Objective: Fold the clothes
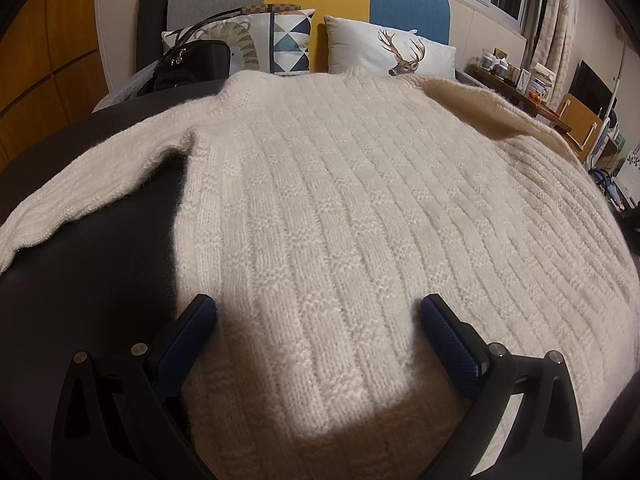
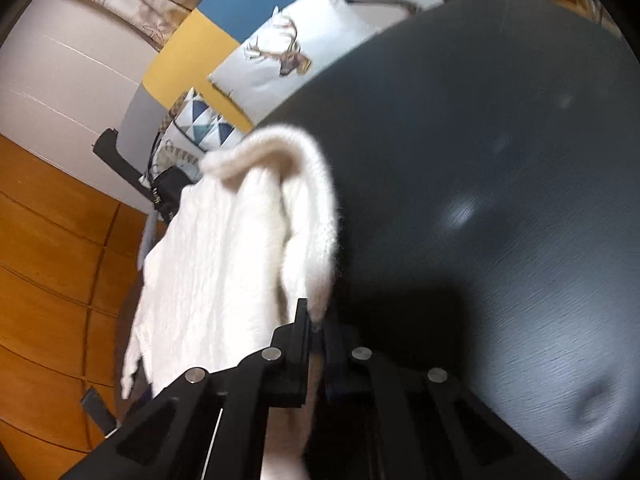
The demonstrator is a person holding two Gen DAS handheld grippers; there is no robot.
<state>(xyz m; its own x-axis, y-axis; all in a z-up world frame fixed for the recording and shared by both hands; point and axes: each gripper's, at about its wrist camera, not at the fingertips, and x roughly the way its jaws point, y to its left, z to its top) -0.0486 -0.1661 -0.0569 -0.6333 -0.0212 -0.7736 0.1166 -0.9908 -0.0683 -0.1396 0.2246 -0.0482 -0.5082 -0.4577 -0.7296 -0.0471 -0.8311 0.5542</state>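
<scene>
One cream ribbed-knit sweater (image 1: 340,200) lies spread across the dark round counter (image 1: 100,280), flattened for folding, while the left gripper (image 1: 318,320) hovers released above its hem. The right gripper (image 2: 316,320), clenched on a sleeve edge (image 2: 320,240), lifts it, apparently to fold inward; two cushions sit behind.

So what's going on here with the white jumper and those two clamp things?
A person is folding a cream knitted sweater on a dark table, holding a gripper in each hand. The right gripper is shut on a piece of the sweater, seemingly a sleeve, lifting it off the table. The left gripper hovers open over the sweater's body, holding nothing. The fold isn't finished.
</scene>
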